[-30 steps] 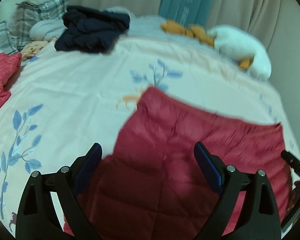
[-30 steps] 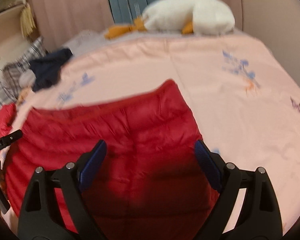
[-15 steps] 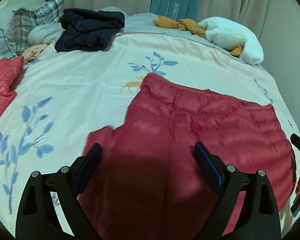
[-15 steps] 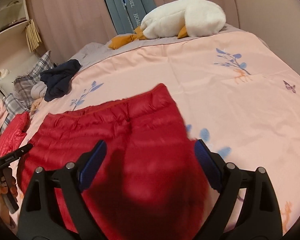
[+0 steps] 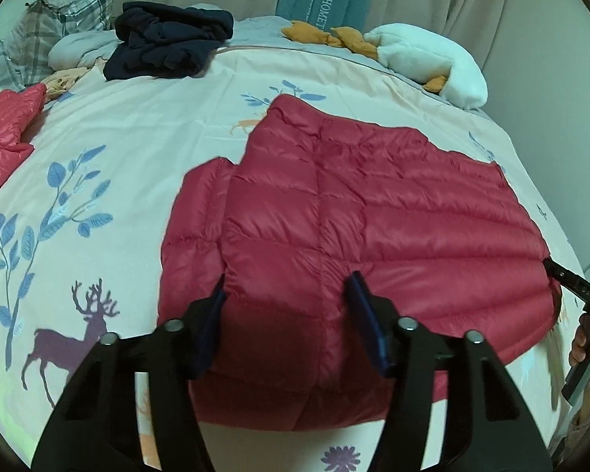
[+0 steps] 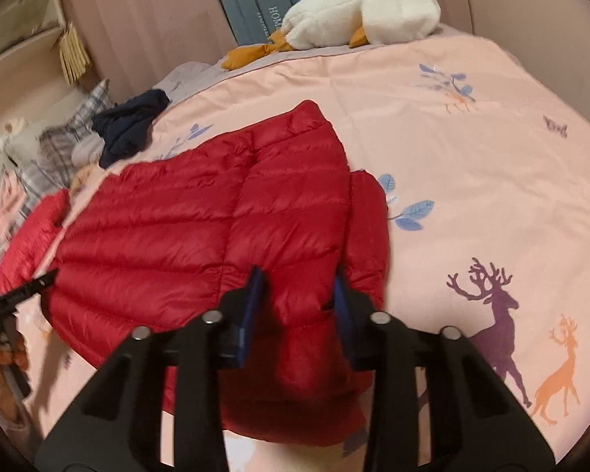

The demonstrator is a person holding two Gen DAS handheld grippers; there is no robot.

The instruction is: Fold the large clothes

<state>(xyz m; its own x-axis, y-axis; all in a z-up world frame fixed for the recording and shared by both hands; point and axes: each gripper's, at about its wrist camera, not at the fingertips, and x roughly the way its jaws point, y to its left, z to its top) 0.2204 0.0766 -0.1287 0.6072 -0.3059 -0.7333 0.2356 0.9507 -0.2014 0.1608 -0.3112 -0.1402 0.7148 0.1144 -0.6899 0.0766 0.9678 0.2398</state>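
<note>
A red quilted down jacket (image 5: pixel 365 228) lies flat on the bed, a sleeve folded under at its left side (image 5: pixel 200 212). My left gripper (image 5: pixel 289 295) is open, its jaws hovering over the jacket's near left edge. In the right wrist view the same jacket (image 6: pixel 200 212) lies spread out, and my right gripper (image 6: pixel 299 287) is open but narrower, with a puff of the jacket's near right edge between its jaws. Each gripper shows at the edge of the other's view, the right one (image 5: pixel 582 295) and the left one (image 6: pixel 15 299).
The bed cover (image 5: pixel 110 126) is pale pink with deer and leaf prints. A dark navy garment (image 5: pixel 169 43), a second red jacket (image 5: pixel 4 133), plaid pillows (image 5: pixel 51 19) and a white plush goose (image 5: pixel 428 59) lie along the far side.
The jacket has been laid flat on the bed. Both grippers have drawn back toward its near edge and their jaws have narrowed, the right more than the left.
</note>
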